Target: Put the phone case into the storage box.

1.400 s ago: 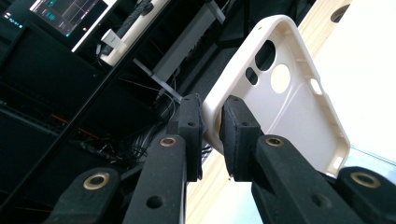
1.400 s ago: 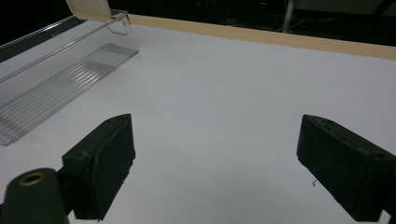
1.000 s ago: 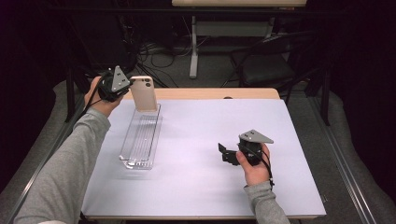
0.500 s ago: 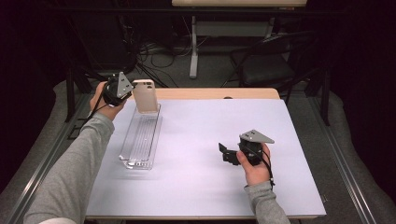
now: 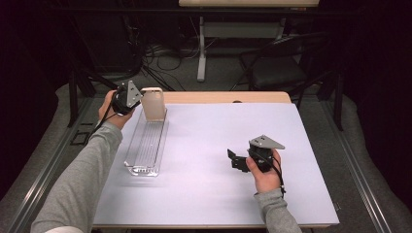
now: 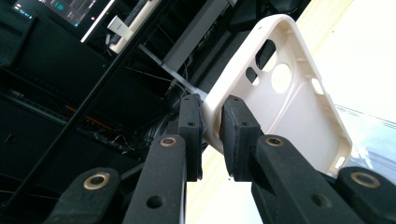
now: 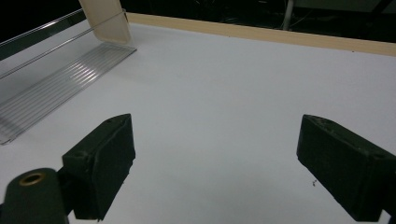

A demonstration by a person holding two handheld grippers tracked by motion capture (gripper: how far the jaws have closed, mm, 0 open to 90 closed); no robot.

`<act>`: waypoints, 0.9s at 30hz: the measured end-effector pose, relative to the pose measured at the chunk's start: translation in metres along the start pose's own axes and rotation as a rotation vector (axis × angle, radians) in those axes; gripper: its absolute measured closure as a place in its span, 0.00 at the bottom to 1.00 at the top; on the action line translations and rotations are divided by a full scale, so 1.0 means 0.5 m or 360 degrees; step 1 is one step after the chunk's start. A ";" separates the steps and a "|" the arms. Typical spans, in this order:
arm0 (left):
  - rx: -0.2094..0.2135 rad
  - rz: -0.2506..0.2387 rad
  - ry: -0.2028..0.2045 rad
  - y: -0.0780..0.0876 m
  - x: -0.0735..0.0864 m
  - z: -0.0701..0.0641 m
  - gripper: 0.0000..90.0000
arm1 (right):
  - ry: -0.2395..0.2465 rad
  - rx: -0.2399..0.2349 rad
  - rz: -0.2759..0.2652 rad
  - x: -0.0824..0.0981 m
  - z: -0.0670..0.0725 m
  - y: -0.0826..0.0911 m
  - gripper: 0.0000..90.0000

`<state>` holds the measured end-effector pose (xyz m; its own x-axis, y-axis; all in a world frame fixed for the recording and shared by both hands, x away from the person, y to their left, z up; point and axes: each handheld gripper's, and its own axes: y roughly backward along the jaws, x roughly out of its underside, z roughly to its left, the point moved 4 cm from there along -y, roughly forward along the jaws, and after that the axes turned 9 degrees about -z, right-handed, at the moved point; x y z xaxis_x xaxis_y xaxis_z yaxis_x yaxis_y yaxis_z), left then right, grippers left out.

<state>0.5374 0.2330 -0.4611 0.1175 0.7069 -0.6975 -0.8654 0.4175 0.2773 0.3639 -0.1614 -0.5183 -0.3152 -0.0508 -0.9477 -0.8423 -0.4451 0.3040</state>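
High view: left claw (image 5: 138, 100) at the far-left corner of the table (image 5: 214, 194), pinching the edge of a cream phone case (image 5: 153, 104) that stands upright at the far end of a clear plastic tray (image 5: 145, 145). Left gripper view: left claw (image 6: 211, 128) jaws nearly closed with the rim of the phone case (image 6: 289, 107) clamped between them, camera cutouts visible, case tilted in frame. Tray runs lengthwise along the left side of the table, its near end well short of the table's front edge; wide bare white surface between the tray and the right claw (image 5: 235, 159). Right claw sits low over the table right of centre, held in the right hand (image 5: 265, 170), well apart from the tray, with free room all round it. Right gripper view: right claw (image 7: 215, 163) jaws spread wide, nothing between them, tray (image 7: 46, 88) and bottom of the phone case (image 7: 107, 21) far off at upper left. Versus a second ago: left hand (image 5: 111, 109) has rotated, grey plate now facing more sideways, case about the same spot at the tray's far end; right claw unchanged. Surface white with a wooden strip at the far edge; room dark, cables, chair (image 5: 282, 68) and a table leg behind, grey floor either side.
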 end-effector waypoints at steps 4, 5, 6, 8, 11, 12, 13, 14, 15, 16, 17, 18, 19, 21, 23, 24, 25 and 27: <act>-0.0003 -0.0007 -0.0004 -0.003 0.004 -0.004 0.88 | 0.0000 -0.0001 -0.0005 0.000 0.000 0.000 0.12; -0.0001 -0.0007 -0.0004 -0.003 0.004 -0.005 0.88 | -0.0001 -0.0001 -0.0004 0.001 0.000 0.000 0.12; -0.0003 -0.0010 -0.0011 -0.003 0.004 -0.006 0.88 | 0.0001 -0.0002 -0.0001 0.001 -0.001 -0.001 0.12; -0.0006 -0.0008 -0.0014 -0.003 0.005 -0.007 0.88 | -0.0004 0.0000 0.0001 0.002 -0.001 -0.001 0.12; -0.0014 -0.0015 -0.0016 -0.004 0.006 -0.007 0.88 | -0.0005 -0.0002 0.0003 0.002 0.001 -0.001 0.12; -0.0013 -0.0017 -0.0014 -0.004 0.007 -0.007 0.88 | -0.0005 -0.0003 0.0003 0.002 0.001 -0.001 0.12; -0.0009 -0.0016 -0.0012 -0.004 0.007 -0.007 0.88 | -0.0004 -0.0003 0.0004 0.002 0.001 -0.002 0.12; -0.0007 -0.0015 -0.0011 -0.005 0.008 -0.008 0.88 | -0.0003 -0.0004 0.0006 0.003 0.001 -0.002 0.12; -0.0014 -0.0014 -0.0017 -0.005 0.009 -0.008 0.88 | -0.0003 -0.0004 0.0006 0.003 0.001 -0.002 0.12; -0.0014 -0.0014 -0.0014 -0.005 0.010 -0.009 0.88 | -0.0003 -0.0004 0.0006 0.003 0.001 -0.002 0.12; -0.0007 -0.0009 -0.0018 -0.005 0.010 -0.009 0.88 | -0.0002 -0.0005 0.0005 0.003 0.002 -0.002 0.12; -0.0012 -0.0013 -0.0024 -0.006 0.011 -0.010 0.88 | -0.0001 -0.0004 0.0006 0.003 0.001 -0.002 0.12; -0.0010 -0.0014 -0.0024 -0.007 0.011 -0.011 0.88 | 0.0001 -0.0003 0.0008 0.003 0.001 -0.002 0.12; -0.0005 -0.0016 -0.0026 -0.008 0.011 -0.012 0.88 | -0.0001 -0.0003 0.0013 0.004 0.001 -0.002 0.12; -0.0007 -0.0018 -0.0033 -0.009 0.011 -0.012 0.88 | -0.0004 -0.0004 0.0010 0.005 0.001 -0.003 0.12; -0.0005 -0.0021 -0.0032 -0.010 0.011 -0.011 0.88 | -0.0004 -0.0004 0.0011 0.005 0.001 -0.003 0.12; -0.0001 -0.0024 -0.0032 -0.010 0.011 -0.011 0.88 | -0.0002 -0.0004 0.0010 0.005 0.001 -0.003 0.12; -0.0003 -0.0022 -0.0042 -0.010 0.013 -0.010 0.88 | -0.0002 -0.0004 0.0009 0.005 0.001 -0.003 0.12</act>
<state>0.5400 0.2325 -0.4705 0.1424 0.7158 -0.6836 -0.8646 0.4262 0.2661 0.3640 -0.1605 -0.5209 -0.3205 -0.0525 -0.9458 -0.8393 -0.4471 0.3092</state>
